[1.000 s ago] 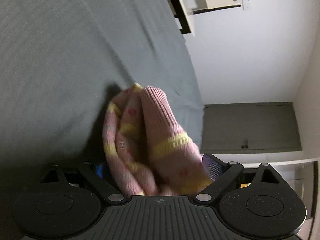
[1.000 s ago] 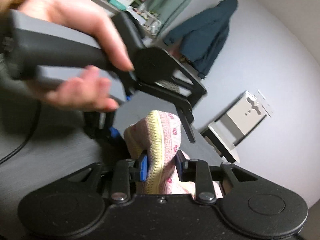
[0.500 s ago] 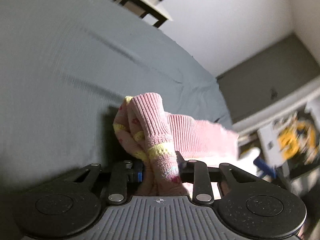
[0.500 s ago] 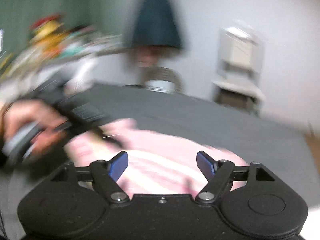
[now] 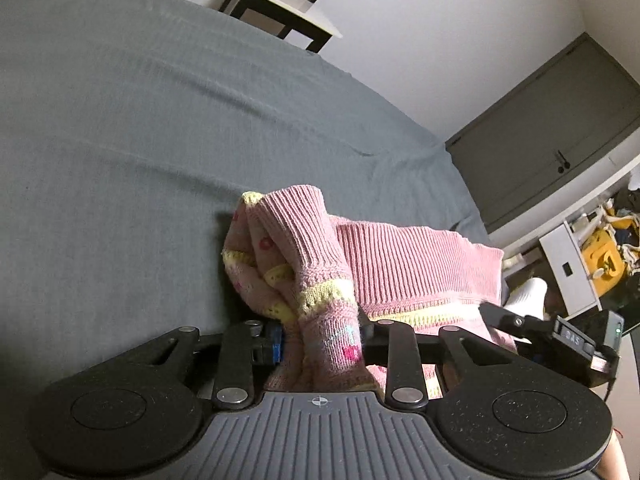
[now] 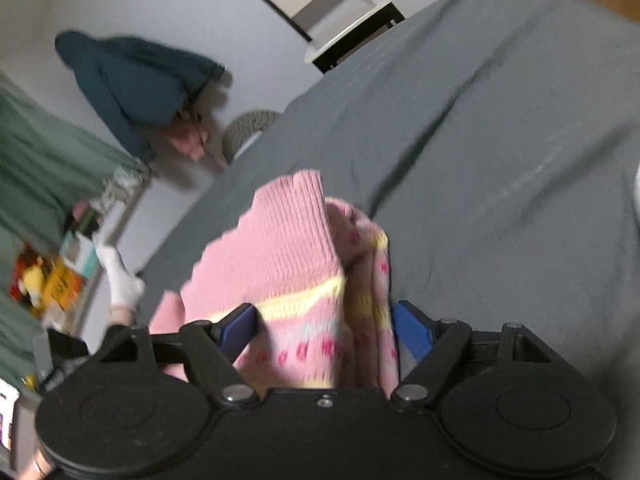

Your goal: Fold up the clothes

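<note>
Pink knit sweater [image 5: 408, 264] held up off the grey bedsheet [image 5: 140, 128] between my two tools.

From my left gripper [image 5: 320, 340] I see the jaws closed tight on a bunched, yellow-striped fold; the cloth runs away to the right toward the other tool, whose black frame shows just past the hem. My right gripper [image 6: 324, 332] has its blue pads only part closed, cloth filling the gap between them, and through the blur I cannot tell whether they truly pinch it. So the garment's long axis lies from one tool to the other, both about equally near it. Ahead of both lies bare sheet, broad and nearly flat, with the bed edge off to my left tool's right. I judge the laying-down should go forward onto that room.
</note>
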